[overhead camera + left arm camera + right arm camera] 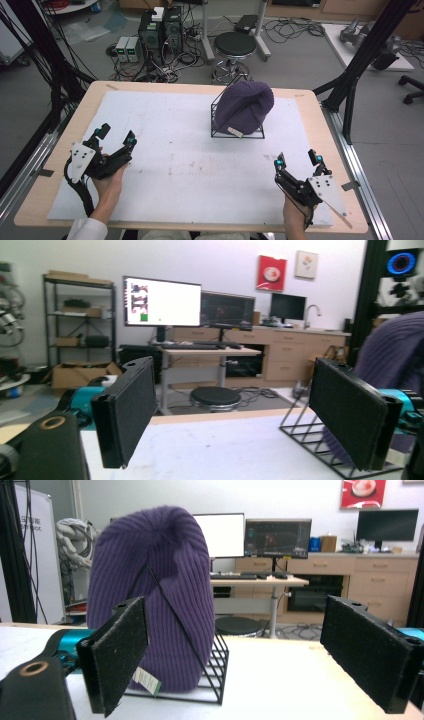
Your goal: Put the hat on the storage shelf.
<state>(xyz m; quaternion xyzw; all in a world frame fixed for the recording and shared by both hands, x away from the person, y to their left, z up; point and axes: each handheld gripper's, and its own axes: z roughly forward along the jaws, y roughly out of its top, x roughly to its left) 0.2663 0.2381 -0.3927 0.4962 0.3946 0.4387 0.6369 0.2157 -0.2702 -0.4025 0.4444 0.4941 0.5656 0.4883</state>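
Note:
A purple ribbed knit beanie (244,107) sits pulled over a black wire stand (218,100) at the back middle of the table, with a small white tag (234,132) at its lower edge. In the right gripper view the beanie (160,575) stands ahead, left of centre, on the wire stand (212,672). My left gripper (116,136) is held low at the table's left, jaws wide apart and empty. My right gripper (298,160) is near the front right, also open and empty. The left gripper view catches the beanie (395,350) at its right edge.
A white mat (165,165) covers most of the wooden table (310,100). Behind the table stand a black stool (235,47), computer towers (160,32) and floor cables. Black frame posts (367,45) rise at both sides.

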